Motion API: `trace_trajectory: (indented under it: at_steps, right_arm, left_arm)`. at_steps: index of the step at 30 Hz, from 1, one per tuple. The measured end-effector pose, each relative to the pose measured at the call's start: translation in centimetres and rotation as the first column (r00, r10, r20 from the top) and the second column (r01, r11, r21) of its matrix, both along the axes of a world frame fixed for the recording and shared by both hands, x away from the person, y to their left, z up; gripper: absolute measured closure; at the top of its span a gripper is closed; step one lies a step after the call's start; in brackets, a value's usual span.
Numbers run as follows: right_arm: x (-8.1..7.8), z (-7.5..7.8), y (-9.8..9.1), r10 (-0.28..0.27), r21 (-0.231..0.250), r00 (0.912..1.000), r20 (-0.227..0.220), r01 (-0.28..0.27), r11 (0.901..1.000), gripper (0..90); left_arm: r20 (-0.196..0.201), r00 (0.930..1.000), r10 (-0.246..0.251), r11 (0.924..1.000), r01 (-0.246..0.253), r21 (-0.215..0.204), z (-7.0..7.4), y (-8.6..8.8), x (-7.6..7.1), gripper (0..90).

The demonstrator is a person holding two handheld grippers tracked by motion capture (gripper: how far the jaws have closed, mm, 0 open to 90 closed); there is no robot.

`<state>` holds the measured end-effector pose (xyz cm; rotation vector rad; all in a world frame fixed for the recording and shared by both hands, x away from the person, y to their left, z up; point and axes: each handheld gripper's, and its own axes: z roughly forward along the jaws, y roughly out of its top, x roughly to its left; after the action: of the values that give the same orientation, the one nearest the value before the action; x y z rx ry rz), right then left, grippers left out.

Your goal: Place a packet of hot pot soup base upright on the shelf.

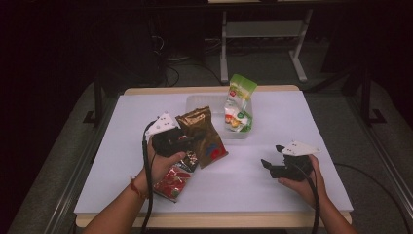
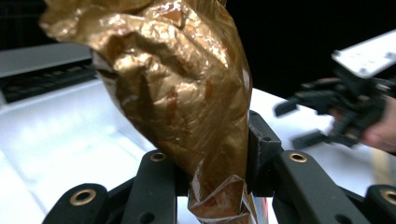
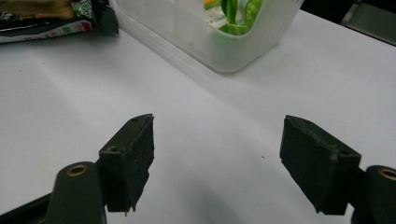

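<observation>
Left tongs clamp the gold snack bag; right tongs gape wide, empty.

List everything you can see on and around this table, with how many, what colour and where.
gold snack bag: one, crinkled gold foil with a red and blue patch low down, lifted at table centre-left, pinched by the left gripper
red snack packet: one, red and dark, flat on the table under the left hand
clear tub: one, see-through plastic, far middle of the table
green pouch: one, green and white, standing in the tub
table: one, white top with a pale wood edge
desk frame: one, light grey, on the floor behind
left gripper: one, black with a grey plate, shut on the gold bag
right gripper: one, black with a grey plate, open, near right
</observation>
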<state>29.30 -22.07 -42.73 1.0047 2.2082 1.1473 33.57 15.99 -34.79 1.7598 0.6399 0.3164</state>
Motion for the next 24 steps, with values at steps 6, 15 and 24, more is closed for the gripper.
trace_trajectory:
  at_steps: [6, 15, 24]
  right_arm:
    - [-0.1, 0.0, 0.3, 0.003, 0.01, 1.0, 0.002, -0.003, 1.0, 23.4]
    - [-0.3, 0.0, 0.6, 0.023, 0.002, 0.9997, 0.006, -0.023, 0.9997, 23.0]
    - [-0.5, 0.1, 0.8, 0.043, 0.008, 0.999, 0.012, -0.043, 0.999, 23.0]
  left_arm:
    - [0.028, 0.9959, 0.086, 0.9945, -0.088, 0.056, 0.9, -0.5, 1.6, 68.1]
    - [0.064, 0.979, 0.194, 0.976, -0.199, 0.088, 1.7, -1.5, 4.1, 68.3]
    - [0.056, 0.9551, 0.291, 0.9523, -0.295, 0.079, 1.7, -2.5, 7.1, 68.4]
